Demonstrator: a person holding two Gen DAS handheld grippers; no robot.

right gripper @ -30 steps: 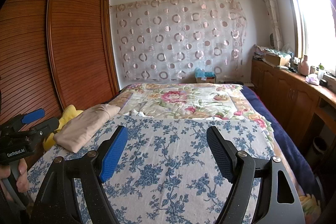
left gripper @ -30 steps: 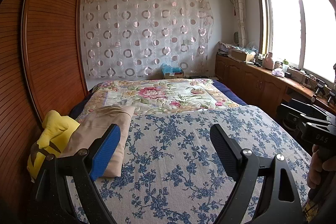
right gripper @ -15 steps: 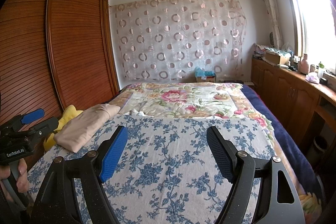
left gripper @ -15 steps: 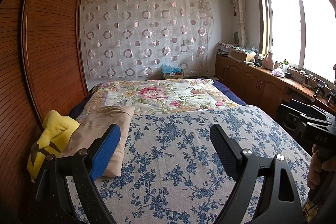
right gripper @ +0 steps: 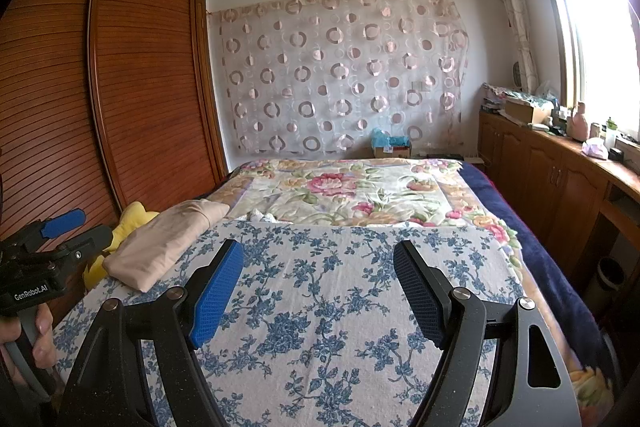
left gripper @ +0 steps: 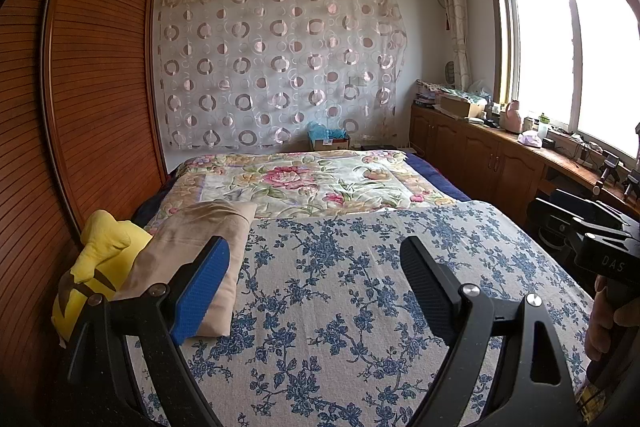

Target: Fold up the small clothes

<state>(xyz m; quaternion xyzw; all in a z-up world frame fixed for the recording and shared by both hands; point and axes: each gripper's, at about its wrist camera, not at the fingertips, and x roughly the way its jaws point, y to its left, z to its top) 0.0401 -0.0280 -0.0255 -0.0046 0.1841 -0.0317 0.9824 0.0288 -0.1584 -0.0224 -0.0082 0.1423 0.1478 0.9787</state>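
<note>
A folded beige garment lies at the left edge of the blue-flowered bed sheet; it also shows in the right wrist view. A small white cloth lies at the sheet's far edge. My left gripper is open and empty above the sheet, with the beige garment just beyond its left finger. My right gripper is open and empty above the middle of the sheet. Each gripper shows at the edge of the other's view.
A yellow plush toy sits between the beige garment and the wooden wardrobe on the left. A floral quilt covers the far half of the bed. Wooden cabinets with clutter run along the right under the window.
</note>
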